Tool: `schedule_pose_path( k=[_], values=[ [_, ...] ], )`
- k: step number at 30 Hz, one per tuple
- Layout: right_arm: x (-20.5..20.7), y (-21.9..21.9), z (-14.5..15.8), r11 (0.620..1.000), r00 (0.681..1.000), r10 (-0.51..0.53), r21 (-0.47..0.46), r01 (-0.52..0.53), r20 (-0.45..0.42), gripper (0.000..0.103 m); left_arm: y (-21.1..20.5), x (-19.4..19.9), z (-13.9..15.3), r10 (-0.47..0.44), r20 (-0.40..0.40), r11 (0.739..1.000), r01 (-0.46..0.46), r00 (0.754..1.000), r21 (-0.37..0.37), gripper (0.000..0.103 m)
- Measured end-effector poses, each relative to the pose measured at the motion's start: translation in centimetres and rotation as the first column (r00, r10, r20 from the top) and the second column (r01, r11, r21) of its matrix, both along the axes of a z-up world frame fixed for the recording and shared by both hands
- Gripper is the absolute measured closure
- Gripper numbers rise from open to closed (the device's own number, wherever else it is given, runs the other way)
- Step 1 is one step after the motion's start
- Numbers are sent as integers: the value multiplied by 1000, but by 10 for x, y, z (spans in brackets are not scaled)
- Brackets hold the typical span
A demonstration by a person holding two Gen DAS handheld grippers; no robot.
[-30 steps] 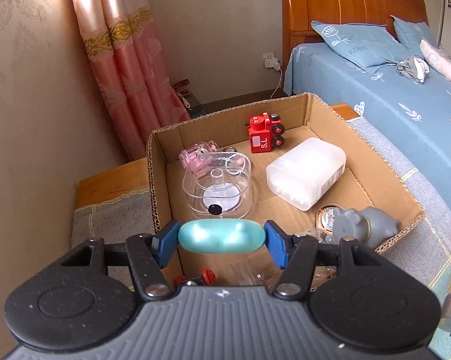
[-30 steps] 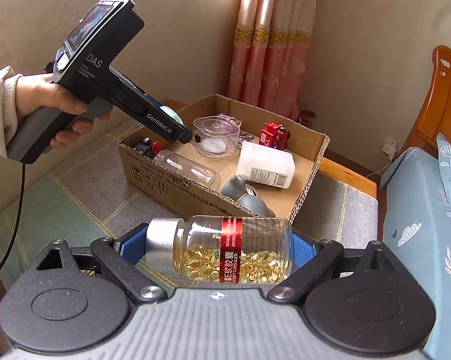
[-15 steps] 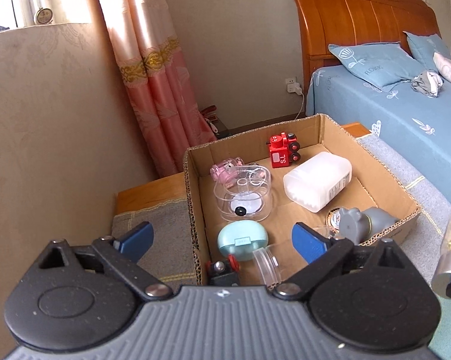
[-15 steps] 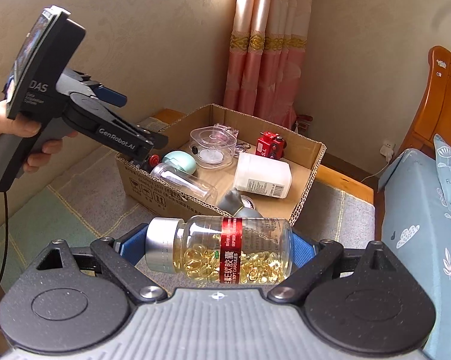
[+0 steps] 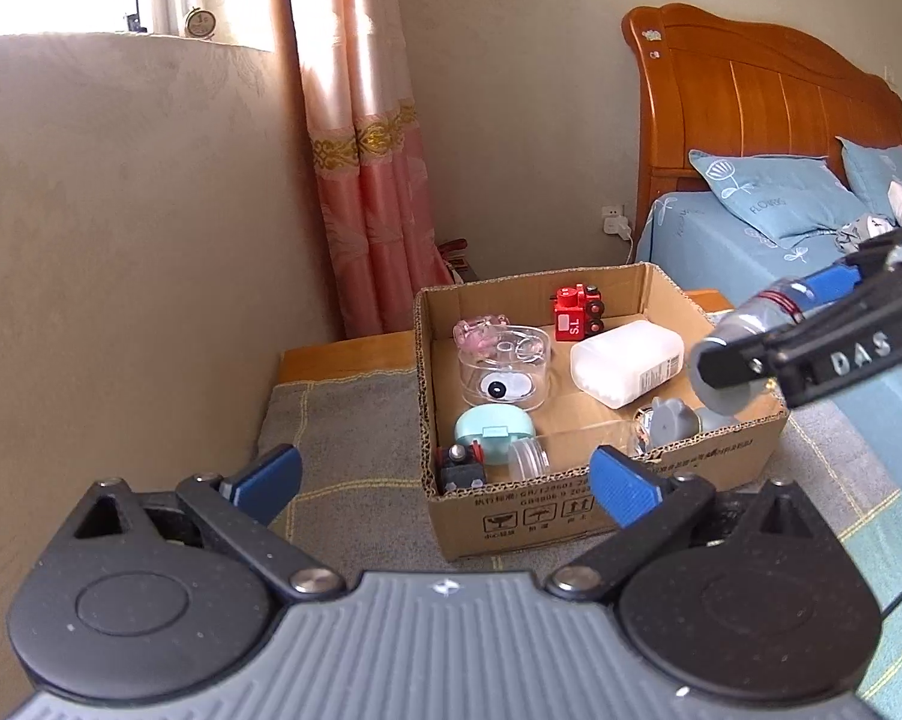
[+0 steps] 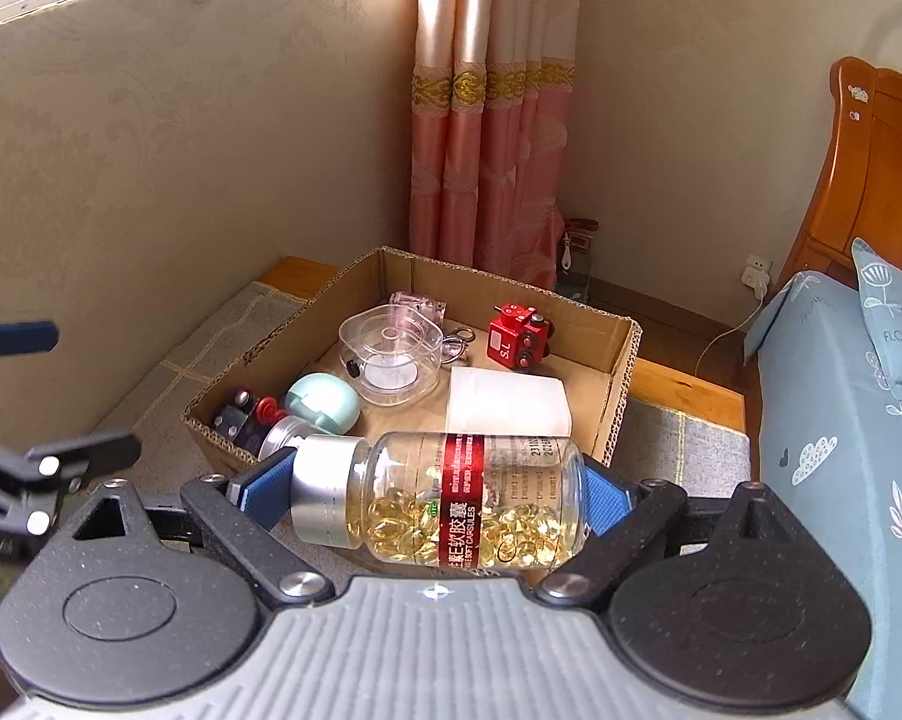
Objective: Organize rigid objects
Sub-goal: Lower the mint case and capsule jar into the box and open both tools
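My right gripper clamps the capsule bottle end to end, its long axis lying across the jaws, cap to the left. The box sits just beyond and below it, free floor showing at the near right. My left gripper has just been opening and stands wide and empty, nearer the box's left wall.

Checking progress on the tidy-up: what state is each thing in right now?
Left tongs: open, empty, jaws just opened.
Right tongs: shut on capsule bottle.
Capsule bottle: capped, held sideways.
Cardboard box: open-topped.
Mint case: closed, in box.
White bottle: lying in box.
Red toy train: upright in box.
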State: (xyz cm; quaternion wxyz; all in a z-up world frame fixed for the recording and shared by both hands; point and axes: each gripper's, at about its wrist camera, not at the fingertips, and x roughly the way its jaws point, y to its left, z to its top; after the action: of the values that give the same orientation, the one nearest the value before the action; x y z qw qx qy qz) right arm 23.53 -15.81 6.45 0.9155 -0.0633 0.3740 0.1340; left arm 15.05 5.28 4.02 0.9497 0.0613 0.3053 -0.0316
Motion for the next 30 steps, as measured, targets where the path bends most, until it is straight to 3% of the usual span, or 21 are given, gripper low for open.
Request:
schedule_pose_path(
  k=[5, 10, 16, 22, 30],
  values=[
    [38, 14, -9, 995, 992, -95, 21, 97, -79, 7, 9, -13, -2, 39, 15, 999, -39, 999, -13, 1],
    [64, 22, -23, 980, 970, -190, 33, 197, -151, 7, 21, -23, -1, 76, 35, 996, -75, 997, -41, 1],
    [80, 26, -38, 953, 937, -283, 53, 299, -206, 7, 25, -26, -3, 93, 51, 995, -92, 994, -25, 1],
    [83, 29, -41, 953, 938, -280, 56, 297, -207, 0, 23, -27, -6, 87, 42, 996, -86, 995, -31, 1],
    [70, 27, -36, 965, 950, -242, 50, 257, -197, 0, 17, -28, -10, 78, 33, 996, -77, 996, -37, 1]
  ],
)
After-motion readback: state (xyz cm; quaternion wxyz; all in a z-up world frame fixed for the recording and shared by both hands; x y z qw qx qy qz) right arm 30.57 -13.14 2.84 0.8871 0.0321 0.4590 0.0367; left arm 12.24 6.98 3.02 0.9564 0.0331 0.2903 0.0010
